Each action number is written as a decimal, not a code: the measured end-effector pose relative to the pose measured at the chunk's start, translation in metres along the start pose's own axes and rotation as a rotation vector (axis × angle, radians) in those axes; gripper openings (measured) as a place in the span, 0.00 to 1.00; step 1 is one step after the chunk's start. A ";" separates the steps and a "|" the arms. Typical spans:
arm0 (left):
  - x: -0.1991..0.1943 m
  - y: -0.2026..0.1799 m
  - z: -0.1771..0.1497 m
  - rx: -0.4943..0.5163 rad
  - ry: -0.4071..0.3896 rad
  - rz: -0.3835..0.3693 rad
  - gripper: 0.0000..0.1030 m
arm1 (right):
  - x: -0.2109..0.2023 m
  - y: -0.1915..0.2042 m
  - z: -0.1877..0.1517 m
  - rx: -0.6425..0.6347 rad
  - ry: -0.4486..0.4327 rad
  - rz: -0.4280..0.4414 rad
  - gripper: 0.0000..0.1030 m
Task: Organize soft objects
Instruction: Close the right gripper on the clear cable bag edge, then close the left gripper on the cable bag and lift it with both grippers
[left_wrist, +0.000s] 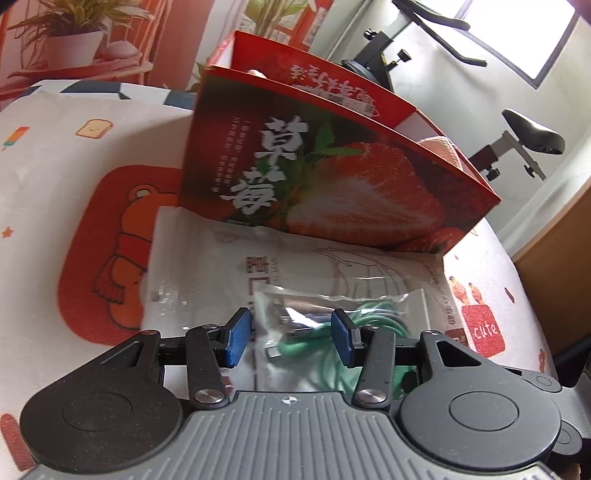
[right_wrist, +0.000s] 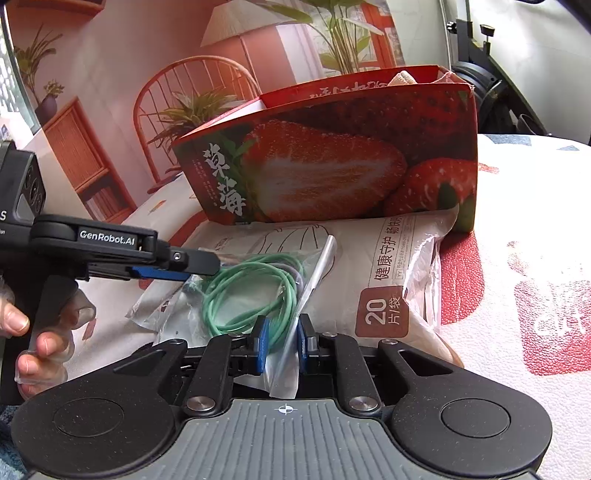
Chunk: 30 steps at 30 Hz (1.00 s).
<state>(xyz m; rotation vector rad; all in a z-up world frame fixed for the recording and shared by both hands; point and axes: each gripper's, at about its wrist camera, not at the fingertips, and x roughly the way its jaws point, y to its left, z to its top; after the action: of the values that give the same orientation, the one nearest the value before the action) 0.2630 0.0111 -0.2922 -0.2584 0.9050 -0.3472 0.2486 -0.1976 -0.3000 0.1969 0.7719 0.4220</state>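
A clear plastic bag (left_wrist: 280, 306) (right_wrist: 251, 288) with a coiled green cable lies on a white face-mask pack (left_wrist: 229, 266) (right_wrist: 380, 251). My left gripper (left_wrist: 290, 338) (right_wrist: 201, 267) stands half-wide over the bag's end, its blue pads against the bunched plastic and dark plugs. The bag's opposite edge stands pinched between the nearly closed pads of my right gripper (right_wrist: 283, 341). Behind the pack stands an open red strawberry box (left_wrist: 332, 184) (right_wrist: 332, 166) with pale soft items inside.
Everything rests on a cartoon-print cloth (left_wrist: 92, 221) (right_wrist: 517, 258). A person's hand (right_wrist: 37, 332) holds the left gripper's handle. An exercise bike (left_wrist: 528, 136) stands beyond the box at the right, and a printed backdrop (right_wrist: 110, 92) stands behind.
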 end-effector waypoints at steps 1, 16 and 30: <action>0.000 -0.003 -0.001 0.010 -0.003 0.009 0.49 | 0.000 -0.001 0.000 0.005 0.001 0.000 0.14; -0.007 0.009 -0.028 -0.031 0.050 -0.098 0.48 | 0.003 -0.005 -0.004 0.026 -0.001 0.008 0.15; -0.032 -0.005 -0.014 -0.014 -0.047 -0.132 0.37 | -0.017 0.011 0.016 -0.069 -0.101 -0.015 0.13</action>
<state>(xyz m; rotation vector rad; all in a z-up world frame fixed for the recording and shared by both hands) 0.2330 0.0184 -0.2758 -0.3386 0.8460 -0.4551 0.2457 -0.1951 -0.2748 0.1463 0.6579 0.4204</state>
